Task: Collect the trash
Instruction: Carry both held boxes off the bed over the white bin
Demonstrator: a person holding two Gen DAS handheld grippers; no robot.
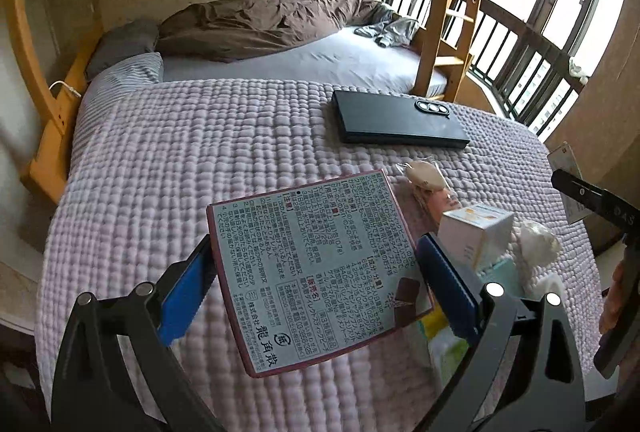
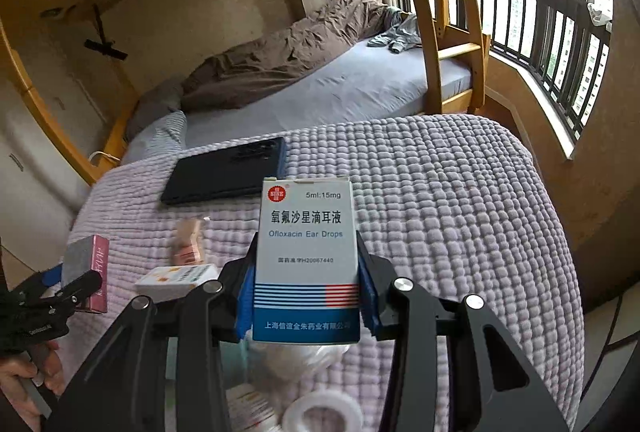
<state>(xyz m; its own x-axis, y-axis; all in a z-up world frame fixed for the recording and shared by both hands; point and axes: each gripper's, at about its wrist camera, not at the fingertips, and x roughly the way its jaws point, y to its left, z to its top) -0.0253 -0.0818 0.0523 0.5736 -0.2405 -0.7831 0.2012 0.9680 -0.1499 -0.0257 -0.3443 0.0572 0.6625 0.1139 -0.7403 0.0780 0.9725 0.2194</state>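
Each claw is clamped on one piece of trash: the left claw (image 1: 316,288) grips a flat pink-edged medicine box (image 1: 316,272), the right claw (image 2: 306,296) an ear-drops box (image 2: 307,260), both lifted above the bed. More litter seems left on the quilted lilac blanket (image 1: 200,159): a small white carton (image 1: 476,232), wrappers (image 1: 428,179) and crumpled tissue (image 1: 536,244), near a black phone (image 1: 400,123). Beyond stand a wooden bunk bed (image 2: 440,31) and railed window (image 2: 560,43); no bin is visible.

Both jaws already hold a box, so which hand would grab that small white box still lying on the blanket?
Probably the left gripper: the small white box lies right beside its fingers. But it must first drop its pink-edged box; the right gripper clamps the ear drops box.
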